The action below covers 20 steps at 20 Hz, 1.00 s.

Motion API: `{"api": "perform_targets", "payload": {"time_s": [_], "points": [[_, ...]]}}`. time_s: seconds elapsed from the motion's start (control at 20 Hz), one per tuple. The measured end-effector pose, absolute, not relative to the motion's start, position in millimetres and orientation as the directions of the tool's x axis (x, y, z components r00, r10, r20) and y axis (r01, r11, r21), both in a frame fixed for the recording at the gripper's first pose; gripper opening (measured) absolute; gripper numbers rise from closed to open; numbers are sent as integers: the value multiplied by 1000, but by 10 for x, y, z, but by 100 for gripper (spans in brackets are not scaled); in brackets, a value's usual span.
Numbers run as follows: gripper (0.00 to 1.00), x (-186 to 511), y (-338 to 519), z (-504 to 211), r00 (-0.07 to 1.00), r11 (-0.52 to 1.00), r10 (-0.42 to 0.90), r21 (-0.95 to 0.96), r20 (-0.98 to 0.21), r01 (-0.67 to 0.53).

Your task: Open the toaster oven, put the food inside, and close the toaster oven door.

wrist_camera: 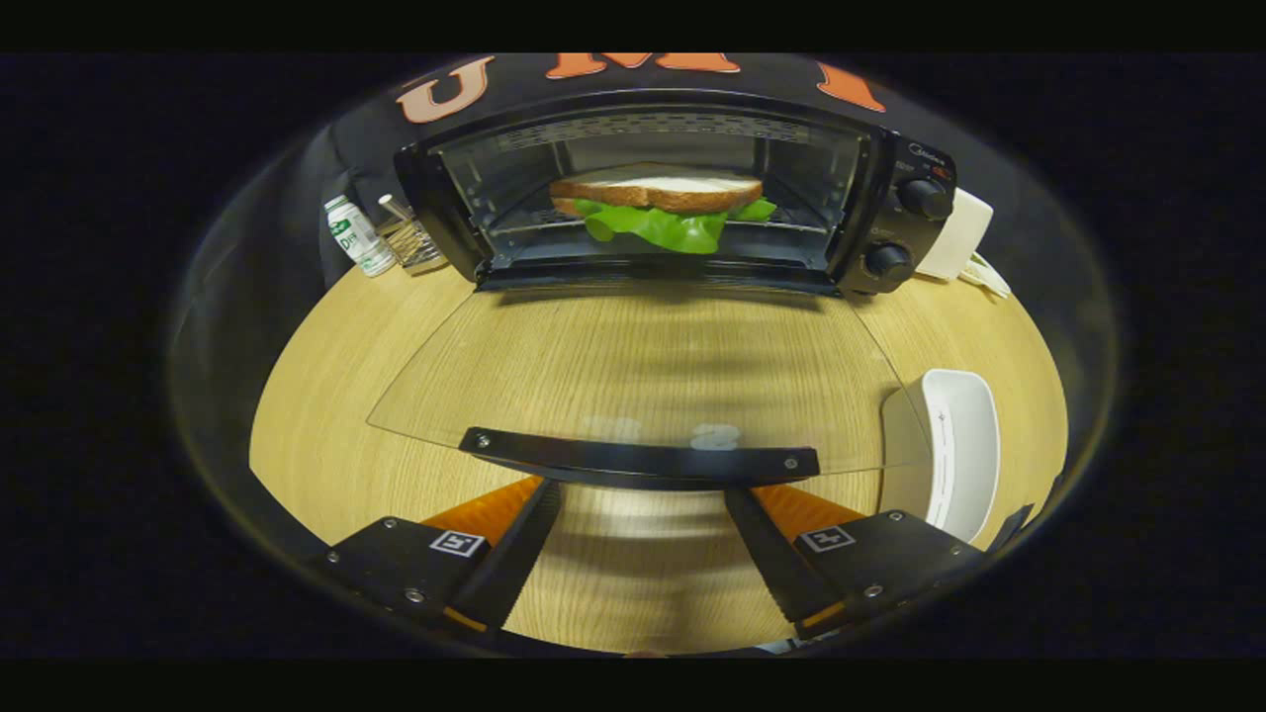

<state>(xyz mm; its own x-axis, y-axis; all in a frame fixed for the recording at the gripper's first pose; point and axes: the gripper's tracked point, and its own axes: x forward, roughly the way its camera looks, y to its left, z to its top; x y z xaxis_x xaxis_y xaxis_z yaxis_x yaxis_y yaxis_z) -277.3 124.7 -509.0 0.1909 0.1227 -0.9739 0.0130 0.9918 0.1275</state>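
Observation:
The black toaster oven [895, 178] stands at the back of the wooden table with its cavity exposed. A sandwich [658, 203] of sliced bread with green lettuce hanging out lies on the rack inside. The glass door [643, 366] is swung down nearly flat toward me. Its dark handle bar [643, 457] lies just ahead of my fingertips. My gripper [643, 494] is open, one finger on each side below the handle, with bare table showing between them. I cannot tell whether the fingertips touch the handle.
A white dish [957, 450] sits on the table to the right of the lowered door. Left of the oven stand a small white bottle [356, 235] and a wire holder [413, 242]. A white box [957, 235] with a cable lies at the oven's right.

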Motion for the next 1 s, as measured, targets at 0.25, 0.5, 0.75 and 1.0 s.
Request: {"api": "perform_targets", "payload": {"time_s": [0.25,0.5,0.75,1.0], "points": [[100,-2369,1208,-4766,318,991,130,136,-939,-4],[100,-1738,1104,-4592,405,989,111,142,-908,49],[100,-1279,989,-4401,492,991,82,121,-867,49],[100,-990,902,-4094,541,987,85,144,-836,67]]}}
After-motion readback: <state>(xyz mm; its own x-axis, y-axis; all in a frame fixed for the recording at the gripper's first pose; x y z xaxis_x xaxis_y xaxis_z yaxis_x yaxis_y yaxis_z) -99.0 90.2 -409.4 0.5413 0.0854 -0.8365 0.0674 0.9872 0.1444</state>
